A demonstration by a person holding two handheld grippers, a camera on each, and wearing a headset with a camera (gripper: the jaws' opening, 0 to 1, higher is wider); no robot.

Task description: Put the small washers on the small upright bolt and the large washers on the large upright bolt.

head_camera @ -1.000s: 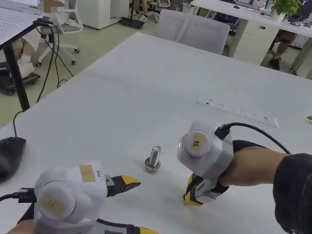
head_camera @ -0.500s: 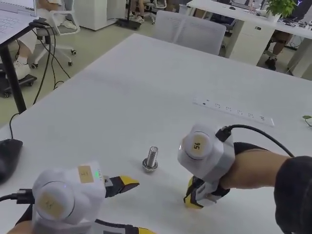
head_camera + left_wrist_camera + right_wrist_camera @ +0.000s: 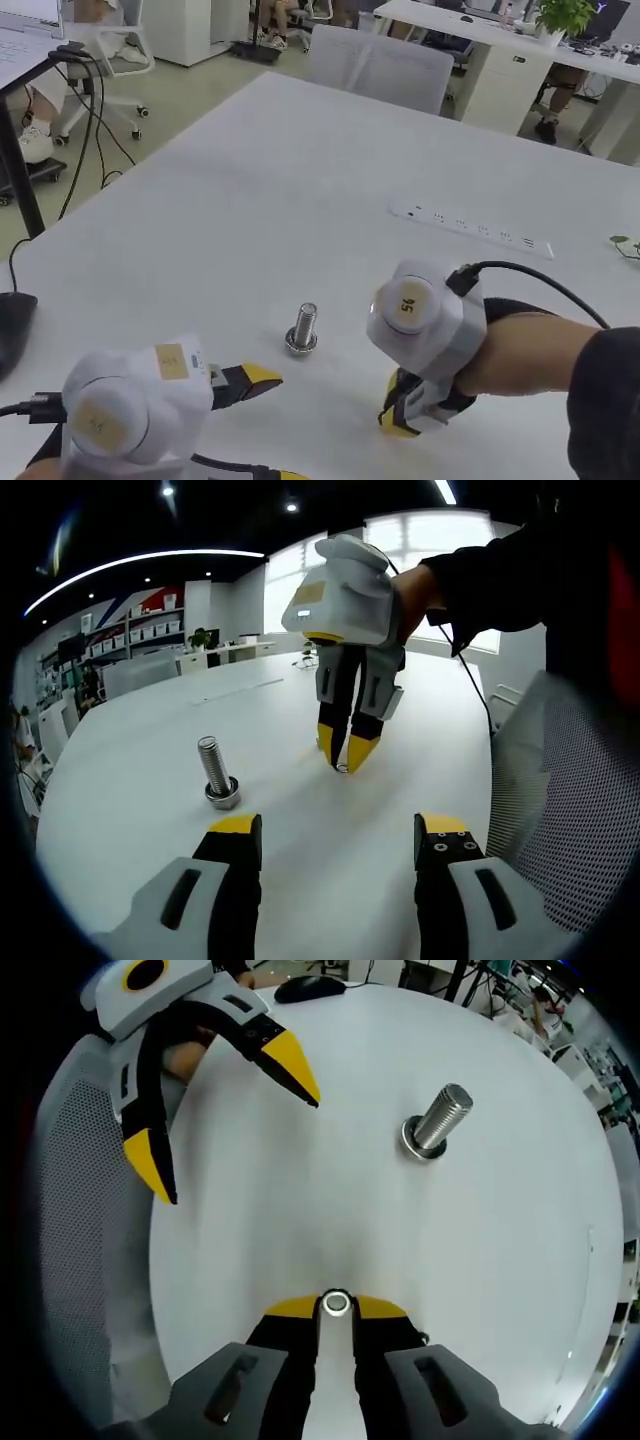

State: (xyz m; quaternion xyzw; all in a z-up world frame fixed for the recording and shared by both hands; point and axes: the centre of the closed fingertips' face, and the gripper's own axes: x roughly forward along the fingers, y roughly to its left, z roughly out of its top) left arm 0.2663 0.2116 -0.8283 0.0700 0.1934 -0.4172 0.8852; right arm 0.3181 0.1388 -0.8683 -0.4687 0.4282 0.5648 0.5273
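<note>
bright, even light; fisheye edges warped

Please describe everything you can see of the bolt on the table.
The bolt looks like silvery metal, with a threaded shank and a flat top end. It stands upright on the white table on a wider round base; whether that base is its head or a washer cannot be told. The open left gripper and the right gripper, shut on a small washer, are both apart from it.
</note>
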